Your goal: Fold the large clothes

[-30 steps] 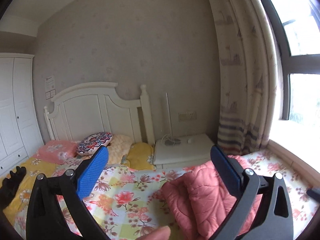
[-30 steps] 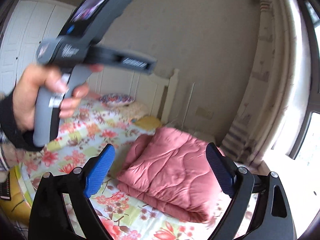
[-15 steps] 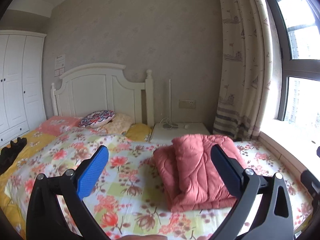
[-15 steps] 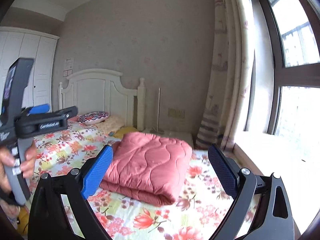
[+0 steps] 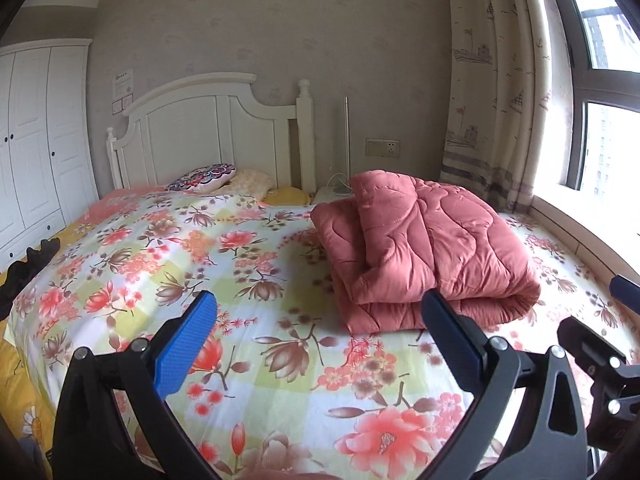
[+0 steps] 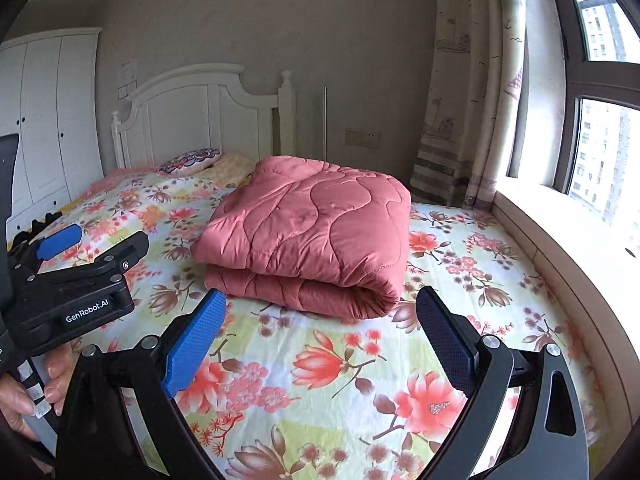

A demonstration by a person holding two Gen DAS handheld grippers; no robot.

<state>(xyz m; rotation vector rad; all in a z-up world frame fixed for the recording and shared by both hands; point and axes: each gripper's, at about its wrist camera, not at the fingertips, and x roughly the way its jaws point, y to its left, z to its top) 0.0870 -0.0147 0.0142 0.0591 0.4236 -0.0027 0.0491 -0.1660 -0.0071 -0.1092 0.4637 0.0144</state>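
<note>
Pink quilt (image 6: 308, 236) sits folded on the floral bedsheet (image 6: 328, 364), window side of the bed (pillows (image 5: 202, 171) at the headboard, well apart from it). Left gripper (image 5: 316, 344) and right gripper (image 6: 316, 340) both hover short of it, jaws spread wide, holding nothing.

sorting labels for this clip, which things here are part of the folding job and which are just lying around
Job: pink quilt, folded on the floral bedspread; left gripper and right gripper, both open and empty.

Lying about: patterned pillow, yellow cushion, black object at the bed's edge.
</note>
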